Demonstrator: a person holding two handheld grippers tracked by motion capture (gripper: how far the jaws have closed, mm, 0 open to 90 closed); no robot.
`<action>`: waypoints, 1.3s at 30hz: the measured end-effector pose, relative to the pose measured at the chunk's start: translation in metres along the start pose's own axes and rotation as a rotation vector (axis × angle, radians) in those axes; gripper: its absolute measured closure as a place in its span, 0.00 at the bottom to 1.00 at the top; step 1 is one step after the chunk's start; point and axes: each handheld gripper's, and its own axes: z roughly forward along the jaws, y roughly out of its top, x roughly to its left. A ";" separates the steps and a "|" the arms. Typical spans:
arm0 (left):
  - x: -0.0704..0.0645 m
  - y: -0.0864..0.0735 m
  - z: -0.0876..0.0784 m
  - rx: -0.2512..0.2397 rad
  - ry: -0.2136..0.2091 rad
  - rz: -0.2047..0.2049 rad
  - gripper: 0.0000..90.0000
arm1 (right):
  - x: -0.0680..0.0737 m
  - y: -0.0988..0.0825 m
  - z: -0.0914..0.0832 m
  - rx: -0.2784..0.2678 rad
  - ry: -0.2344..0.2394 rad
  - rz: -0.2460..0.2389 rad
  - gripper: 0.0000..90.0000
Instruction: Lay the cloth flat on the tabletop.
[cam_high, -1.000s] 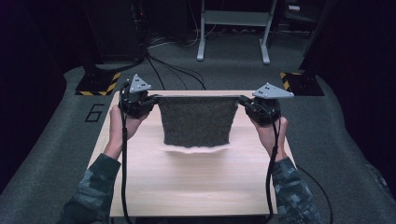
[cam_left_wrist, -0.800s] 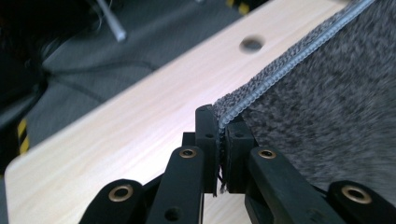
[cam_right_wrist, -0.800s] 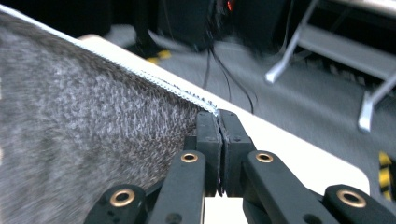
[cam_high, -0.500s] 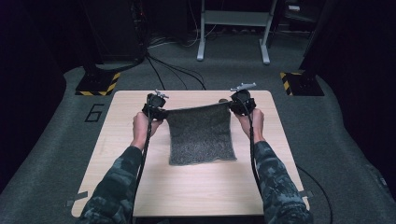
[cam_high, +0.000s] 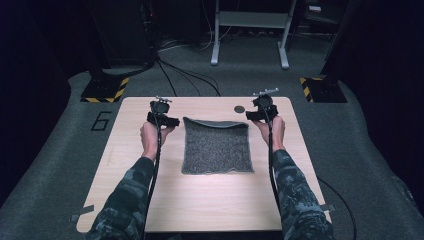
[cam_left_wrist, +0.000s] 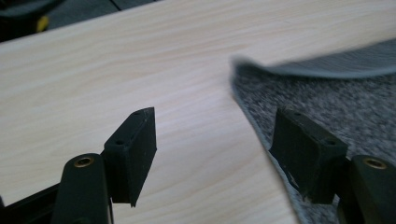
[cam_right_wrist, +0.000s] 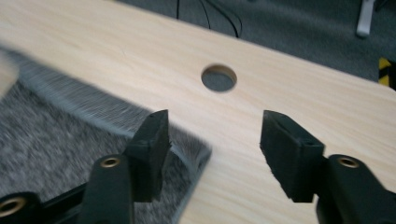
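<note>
A person's camouflage sleeves come in from the near edge of the tabletop (cam_high: 210, 210), one forearm on each side of a grey cloth (cam_high: 216, 146) that lies flat around the middle of the board, its near edge straight and well back from the near edge. The far edge of the cloth looks folded over into a narrow raised lip. Beyond the wrists, the left gripper (cam_high: 161, 119) sits just off the cloth's far left corner and the right gripper (cam_high: 261, 114) just off its far right corner. Both pairs of jaws have just been opening and now stand spread with nothing pinched; in the left gripper view one pad (cam_left_wrist: 306, 151) hangs over the cloth's side edge, in the right gripper view one pad (cam_right_wrist: 150, 151) over its corner. Past the right gripper a round hole (cam_high: 239, 109) sits near the far edge. The risk, as I judge it: a pad lifting away could snag that loose lip and drag the cloth askew
</note>
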 end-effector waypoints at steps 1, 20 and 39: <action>-0.002 -0.002 -0.001 -0.002 0.002 0.017 0.33 | -0.002 -0.001 0.001 -0.003 0.005 0.004 0.41; -0.056 -0.082 0.012 0.044 -0.152 0.136 0.24 | 0.035 -0.110 -0.002 0.087 0.148 -0.112 0.24; -0.062 -0.117 0.010 0.070 -0.130 0.235 0.23 | 0.053 -0.142 0.006 0.152 0.141 -0.163 0.17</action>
